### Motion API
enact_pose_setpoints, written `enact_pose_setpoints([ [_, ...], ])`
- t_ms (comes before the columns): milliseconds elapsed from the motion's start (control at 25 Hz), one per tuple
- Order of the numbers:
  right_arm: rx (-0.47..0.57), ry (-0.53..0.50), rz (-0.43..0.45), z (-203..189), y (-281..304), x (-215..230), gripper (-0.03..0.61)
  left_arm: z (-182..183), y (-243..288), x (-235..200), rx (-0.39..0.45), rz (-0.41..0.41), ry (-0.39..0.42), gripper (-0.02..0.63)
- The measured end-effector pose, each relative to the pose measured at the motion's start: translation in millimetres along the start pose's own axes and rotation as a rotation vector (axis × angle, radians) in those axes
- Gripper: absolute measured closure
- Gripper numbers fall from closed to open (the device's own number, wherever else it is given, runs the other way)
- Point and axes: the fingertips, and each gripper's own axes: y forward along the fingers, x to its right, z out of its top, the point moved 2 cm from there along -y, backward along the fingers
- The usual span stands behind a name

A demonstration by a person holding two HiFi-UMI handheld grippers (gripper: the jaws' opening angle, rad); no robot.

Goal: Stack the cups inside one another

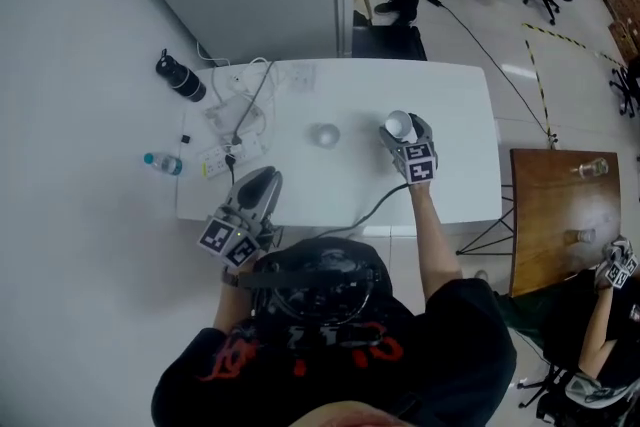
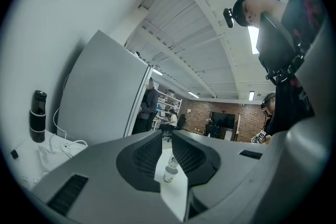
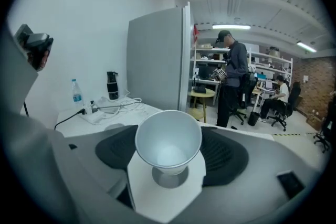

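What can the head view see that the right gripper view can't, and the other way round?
Only the head view shows the left tool at the table's near edge, and a brown wooden table off to the right. Only the right gripper view shows the shelves and a ceiling light. Both show the white cup gripped in the right tool, the black bottle, the water bottle and the white table.
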Motion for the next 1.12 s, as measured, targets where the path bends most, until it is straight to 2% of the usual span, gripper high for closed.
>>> enact_pose_setpoints([
  [280,-0.103,0.029,0.001,-36,30,7,0.198,5,-10,-9,0.007,0.052,0.005,0.554],
  [640,-0.161,0.06,0.028,-58,38,6,0.19,7,-6,-10,0.018,0.049,-0.006,0.554],
  [1000,-0.151,0.136,0.055,-59,20,0,0.186,3,-3,-8,0.019,0.025,-0.014,0.554],
  [1120,-0.087,0.149,0.056,-46,4,-6,0.186,2,0,-8,0.02,0.017,-0.019,0.554],
])
